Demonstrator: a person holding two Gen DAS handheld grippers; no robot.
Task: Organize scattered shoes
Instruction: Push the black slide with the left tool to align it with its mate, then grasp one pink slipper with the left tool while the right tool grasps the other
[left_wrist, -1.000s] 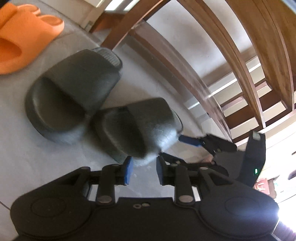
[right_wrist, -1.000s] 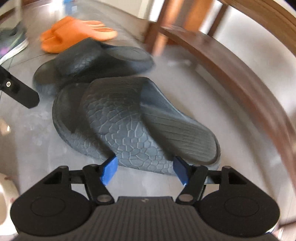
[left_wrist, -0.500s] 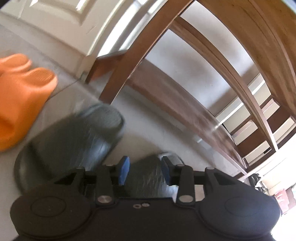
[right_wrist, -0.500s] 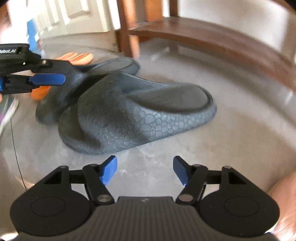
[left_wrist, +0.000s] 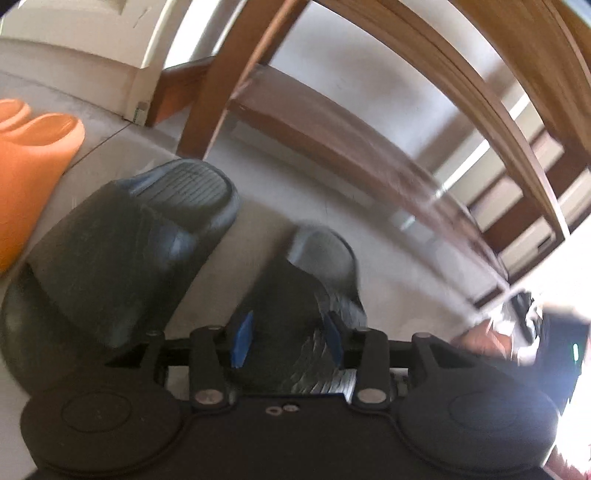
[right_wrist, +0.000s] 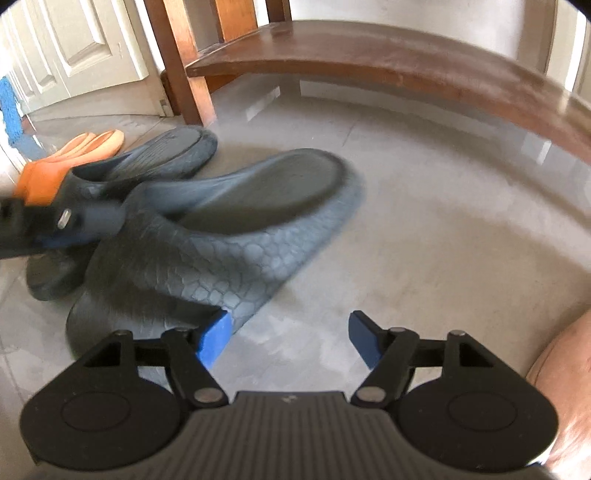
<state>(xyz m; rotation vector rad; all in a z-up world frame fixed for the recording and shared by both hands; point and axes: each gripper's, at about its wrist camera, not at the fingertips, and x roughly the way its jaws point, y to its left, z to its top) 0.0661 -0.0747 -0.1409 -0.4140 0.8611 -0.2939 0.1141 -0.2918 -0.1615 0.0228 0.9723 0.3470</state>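
Two dark grey slide sandals lie on the grey floor. In the left wrist view the near slide (left_wrist: 314, 280) sits between the blue pads of my left gripper (left_wrist: 286, 341), whose jaws stand around its strap; the second slide (left_wrist: 122, 240) lies to its left. In the right wrist view the near slide (right_wrist: 236, 229) is tilted up with the left gripper (right_wrist: 62, 225) on its strap, and the second slide (right_wrist: 162, 155) lies behind it. My right gripper (right_wrist: 290, 338) is open and empty, low over the floor just right of the near slide.
A pair of orange slides (left_wrist: 29, 147) lies left of the grey ones, also in the right wrist view (right_wrist: 92, 146). A wooden bench (right_wrist: 369, 62) with legs (left_wrist: 225, 92) stands behind. White doors (right_wrist: 85, 48) line the far left.
My left gripper has come down over the near grey slide, jaws now around its strap, and the slide has tilted up. My right gripper has backed off to the right, staying open.
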